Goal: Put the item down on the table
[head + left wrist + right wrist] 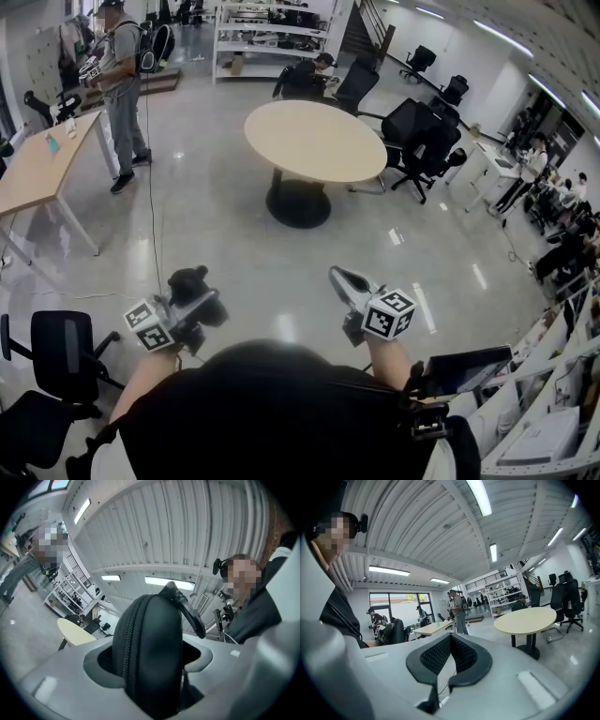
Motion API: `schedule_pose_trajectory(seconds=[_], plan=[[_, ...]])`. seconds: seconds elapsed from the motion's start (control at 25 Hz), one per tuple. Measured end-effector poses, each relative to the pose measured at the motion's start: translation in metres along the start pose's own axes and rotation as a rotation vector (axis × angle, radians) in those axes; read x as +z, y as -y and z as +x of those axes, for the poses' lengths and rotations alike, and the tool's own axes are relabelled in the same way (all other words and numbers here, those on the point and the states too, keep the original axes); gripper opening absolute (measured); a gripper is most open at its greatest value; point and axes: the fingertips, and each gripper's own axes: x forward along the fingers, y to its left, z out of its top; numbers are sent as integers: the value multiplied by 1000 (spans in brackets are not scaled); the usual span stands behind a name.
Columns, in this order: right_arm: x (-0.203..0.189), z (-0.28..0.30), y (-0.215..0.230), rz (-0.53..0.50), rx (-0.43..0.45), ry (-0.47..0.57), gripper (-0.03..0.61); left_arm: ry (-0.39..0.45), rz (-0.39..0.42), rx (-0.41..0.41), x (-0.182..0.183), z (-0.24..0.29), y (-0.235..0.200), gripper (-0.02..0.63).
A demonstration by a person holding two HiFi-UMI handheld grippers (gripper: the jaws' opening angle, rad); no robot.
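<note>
Clamped in left gripper (197, 298): black zip case (149, 653), zipper plain only in left gripper view, long axis probably along jaws, strap loop (192, 613) outward. Right gripper (449, 637) pinched together, empty.

zip case (150, 653) base hidden between jaws, shelf (272, 39) contents too small

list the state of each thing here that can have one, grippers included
left gripper: shut on the black zip case, held up off any surface
black zip case: zipped along the edge that shows, upright between the jaws, not yet on a table
right gripper: shut, nothing between its jaws
round table: standing ahead, apart from both grippers
</note>
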Motion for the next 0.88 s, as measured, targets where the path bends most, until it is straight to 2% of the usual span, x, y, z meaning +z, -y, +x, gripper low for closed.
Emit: schedule_pose_trajectory(seconds=[0.48,0.76,0.88], plan=[[-21,34,-29,22,-41,-56,14,-14,-83,-14,3,-37,-38,322],[-29,28,-29,41,-87,-70,14,-60,-142,-60,-15,-28,-45,322],[-33,19,-14,56,-95,-67,14,-76,-151,-65,-24,-11,-47,322]])
